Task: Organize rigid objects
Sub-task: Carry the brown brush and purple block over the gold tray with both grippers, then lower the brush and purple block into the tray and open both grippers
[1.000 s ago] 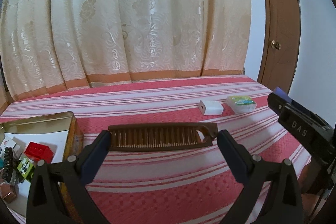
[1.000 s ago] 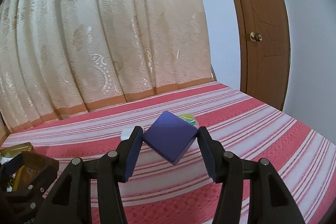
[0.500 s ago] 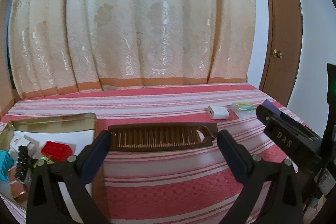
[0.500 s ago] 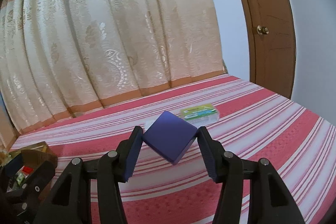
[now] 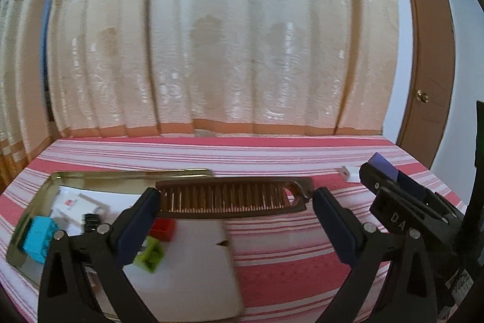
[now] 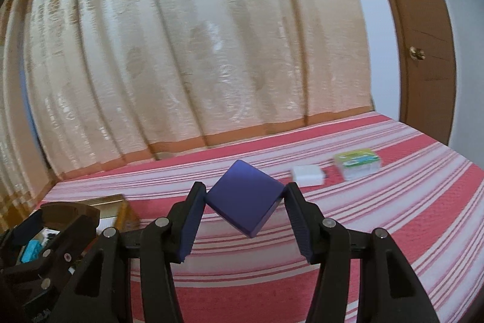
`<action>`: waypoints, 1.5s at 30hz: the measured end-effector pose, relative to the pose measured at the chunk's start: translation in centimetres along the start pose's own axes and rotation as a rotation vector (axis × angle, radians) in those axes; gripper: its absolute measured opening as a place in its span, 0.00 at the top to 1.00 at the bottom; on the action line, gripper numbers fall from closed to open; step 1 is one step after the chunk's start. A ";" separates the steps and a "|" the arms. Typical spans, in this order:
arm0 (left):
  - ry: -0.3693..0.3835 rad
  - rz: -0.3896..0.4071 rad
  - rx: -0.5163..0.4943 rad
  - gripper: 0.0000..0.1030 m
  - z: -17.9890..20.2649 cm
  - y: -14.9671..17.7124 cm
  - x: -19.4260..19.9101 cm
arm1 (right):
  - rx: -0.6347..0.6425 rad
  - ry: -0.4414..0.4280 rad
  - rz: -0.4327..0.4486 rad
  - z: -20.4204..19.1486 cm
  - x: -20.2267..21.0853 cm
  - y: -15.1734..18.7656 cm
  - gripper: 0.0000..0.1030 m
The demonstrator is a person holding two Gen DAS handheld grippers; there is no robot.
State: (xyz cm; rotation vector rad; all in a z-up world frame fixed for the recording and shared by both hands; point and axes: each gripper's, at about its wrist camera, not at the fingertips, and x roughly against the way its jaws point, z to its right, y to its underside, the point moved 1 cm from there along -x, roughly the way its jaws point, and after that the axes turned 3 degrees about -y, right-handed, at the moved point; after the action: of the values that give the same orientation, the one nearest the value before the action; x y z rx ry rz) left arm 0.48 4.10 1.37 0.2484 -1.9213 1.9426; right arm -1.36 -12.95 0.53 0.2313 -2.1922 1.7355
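Since a second ago the brown comb (image 5: 233, 197), clamped end to end in the left gripper (image 5: 236, 199), is carried over the gold tin (image 5: 36, 196); stiff and light, it is best gripped lengthwise, while the right gripper (image 6: 245, 203) pinches a blue box (image 6: 245, 202) by its corners.

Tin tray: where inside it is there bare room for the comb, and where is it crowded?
The tin tray has bare white floor along its right half, right of the green block and red brick. The left end is crowded: blue block, black piece, white cards. The left hand-held gripper holds the comb above it.
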 end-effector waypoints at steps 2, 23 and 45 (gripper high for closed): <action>-0.034 0.011 -0.003 0.02 -1.2 -0.1 0.4 | 0.009 -0.023 -0.003 -1.4 0.0 0.1 0.45; -0.237 -0.009 0.099 0.02 -13.0 1.0 1.0 | 0.093 -0.202 -0.034 -12.8 -0.3 2.8 0.45; -0.328 -0.060 0.098 0.02 -15.8 2.6 -0.6 | 0.189 -0.230 -0.088 -17.1 -1.3 5.0 0.45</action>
State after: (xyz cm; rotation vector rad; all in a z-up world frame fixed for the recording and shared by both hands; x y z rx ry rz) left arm 2.28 19.67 -1.94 0.6828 -1.9869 2.0607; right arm 0.93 4.69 -1.06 0.5915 -2.1313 1.9505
